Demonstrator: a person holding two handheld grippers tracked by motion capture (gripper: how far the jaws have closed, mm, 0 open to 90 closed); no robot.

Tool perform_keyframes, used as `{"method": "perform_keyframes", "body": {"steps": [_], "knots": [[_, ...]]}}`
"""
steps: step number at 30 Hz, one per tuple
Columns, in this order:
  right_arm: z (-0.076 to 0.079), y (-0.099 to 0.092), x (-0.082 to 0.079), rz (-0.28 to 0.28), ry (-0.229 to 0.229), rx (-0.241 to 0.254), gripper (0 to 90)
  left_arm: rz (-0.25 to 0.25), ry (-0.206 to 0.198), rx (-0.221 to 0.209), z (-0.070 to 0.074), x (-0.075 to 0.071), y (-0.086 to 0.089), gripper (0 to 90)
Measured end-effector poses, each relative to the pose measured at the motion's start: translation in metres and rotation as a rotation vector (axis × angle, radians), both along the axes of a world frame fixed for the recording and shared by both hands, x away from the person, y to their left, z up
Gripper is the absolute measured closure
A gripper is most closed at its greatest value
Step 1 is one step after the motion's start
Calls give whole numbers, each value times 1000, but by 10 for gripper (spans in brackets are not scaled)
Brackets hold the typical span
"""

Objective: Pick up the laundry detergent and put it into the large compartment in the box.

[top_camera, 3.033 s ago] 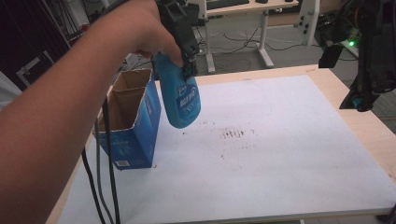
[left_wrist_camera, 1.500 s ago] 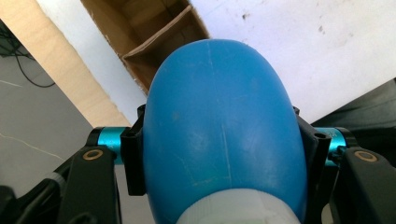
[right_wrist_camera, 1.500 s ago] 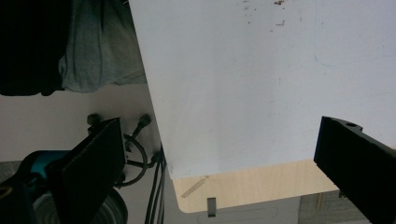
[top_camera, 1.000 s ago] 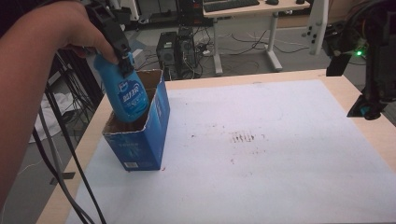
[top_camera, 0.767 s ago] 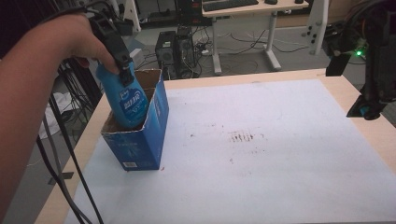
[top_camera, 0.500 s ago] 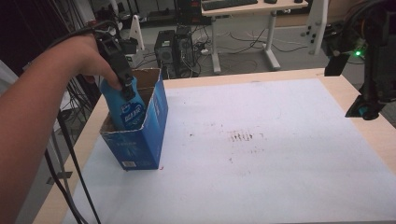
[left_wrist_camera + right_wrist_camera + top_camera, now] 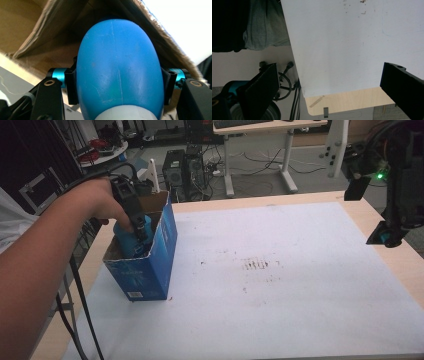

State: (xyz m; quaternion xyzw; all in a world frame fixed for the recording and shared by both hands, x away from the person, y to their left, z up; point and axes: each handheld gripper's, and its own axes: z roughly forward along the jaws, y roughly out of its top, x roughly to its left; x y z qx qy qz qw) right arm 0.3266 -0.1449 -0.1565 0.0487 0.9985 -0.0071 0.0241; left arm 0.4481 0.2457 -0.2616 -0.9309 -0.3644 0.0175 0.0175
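Note:
A blue bottle [image 7: 131, 239] with a white cap stands partly sunk in an open blue cardboard box [image 7: 150, 265] at the table's left. My left gripper [image 7: 137, 226] is shut on the bottle, its black jaws clamping both sides of the rounded blue body [image 7: 117, 72], with the box's brown inside walls [image 7: 37, 32] around it. At the far right of the high view my right gripper [image 7: 387, 232] hangs above the table edge. Its two black jaws stand wide apart, open with nothing between them, over the white sheet [image 7: 342, 45].
A white sheet [image 7: 280, 290] covers most of the wooden table [image 7: 395, 245], with dark smudges [image 7: 255, 265] near its middle. Cables [image 7: 75, 285] trail from the left gripper past the table's left edge. Desks, computers and wiring stand on the floor beyond the far edge.
My left gripper has gone down with the blue bottle, which now sits deeper in the box. The right gripper has kept its place.

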Motion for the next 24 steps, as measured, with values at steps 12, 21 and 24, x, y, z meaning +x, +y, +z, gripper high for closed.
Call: {"method": "perform_keyframes", "body": {"steps": [12, 21, 24], "knots": [[-1, 2, 2, 13, 1, -1, 14, -82, 4, 18, -22, -5, 1, 370], [-3, 6, 2, 11, 5, -1, 14, -58, -8, -4, -28, -5, 6, 369], [-4, 6, 2, 13, 6, -6, 14, -57, -7, -7, -28, -4, 6, 368]]}}
